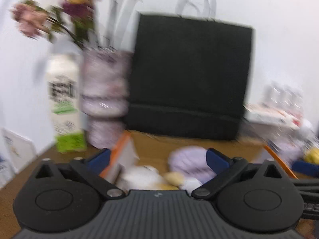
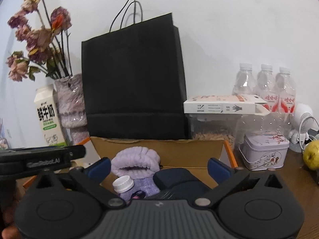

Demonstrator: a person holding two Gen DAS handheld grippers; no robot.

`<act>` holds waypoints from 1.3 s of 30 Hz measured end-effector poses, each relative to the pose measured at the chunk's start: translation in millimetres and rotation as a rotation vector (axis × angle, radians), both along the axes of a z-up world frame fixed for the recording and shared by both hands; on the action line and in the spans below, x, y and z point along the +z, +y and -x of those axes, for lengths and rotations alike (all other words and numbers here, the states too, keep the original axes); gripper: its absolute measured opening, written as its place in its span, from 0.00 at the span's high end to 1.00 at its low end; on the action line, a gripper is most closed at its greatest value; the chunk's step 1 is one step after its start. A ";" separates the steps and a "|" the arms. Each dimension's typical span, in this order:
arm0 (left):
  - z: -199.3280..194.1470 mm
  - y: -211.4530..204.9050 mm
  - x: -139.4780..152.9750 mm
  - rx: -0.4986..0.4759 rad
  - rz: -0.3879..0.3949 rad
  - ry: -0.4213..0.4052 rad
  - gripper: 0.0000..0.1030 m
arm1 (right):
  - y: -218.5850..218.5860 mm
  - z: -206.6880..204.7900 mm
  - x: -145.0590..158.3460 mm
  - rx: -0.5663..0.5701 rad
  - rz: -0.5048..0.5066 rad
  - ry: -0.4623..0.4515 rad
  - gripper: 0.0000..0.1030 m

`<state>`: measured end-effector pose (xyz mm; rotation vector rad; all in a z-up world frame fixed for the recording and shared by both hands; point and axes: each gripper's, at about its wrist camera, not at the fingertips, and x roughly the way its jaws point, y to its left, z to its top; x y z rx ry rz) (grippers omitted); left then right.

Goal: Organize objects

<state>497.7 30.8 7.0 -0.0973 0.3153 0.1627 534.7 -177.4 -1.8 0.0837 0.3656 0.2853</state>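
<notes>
While both jaws gape empty, cluttered wooden table (image 2: 295, 181) against white wall (image 2: 239, 20).

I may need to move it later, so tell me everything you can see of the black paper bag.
The black paper bag looks like matte paper, with thin black cord handles arching above its open top. It stands upright against the white wall, behind the cardboard box, with the fuzzy purple vase on its left and a clear container on its right. A horizontal crease crosses its lower front.

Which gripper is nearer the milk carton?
Left. The left gripper sits just right of the milk carton; the right gripper is further right, past the left one, over the box.
</notes>
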 end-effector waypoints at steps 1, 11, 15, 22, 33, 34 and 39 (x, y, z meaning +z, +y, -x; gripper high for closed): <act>0.2 2.1 1.0 0.001 -0.001 -0.001 0.00 | -1.5 -0.5 0.3 0.000 -0.008 0.007 0.00; 7.3 11.9 3.5 -0.012 0.001 0.018 0.00 | -1.8 6.7 3.4 -0.003 0.008 0.002 0.00; 15.6 13.2 2.9 -0.022 -0.015 0.021 0.00 | -4.6 15.7 7.5 0.004 0.004 -0.005 0.00; 41.2 16.5 2.0 -0.038 -0.023 0.048 0.00 | -8.5 45.9 13.0 0.009 0.012 -0.015 0.00; 113.4 19.9 -0.8 -0.073 -0.041 0.078 0.00 | -11.5 116.7 12.4 0.027 0.046 -0.006 0.00; 120.9 20.0 -1.0 -0.076 -0.042 0.081 0.00 | -12.3 123.5 12.5 0.029 0.045 -0.005 0.00; 159.2 18.4 -0.7 -0.093 -0.056 0.096 0.00 | -15.4 159.6 15.0 0.038 0.044 0.008 0.00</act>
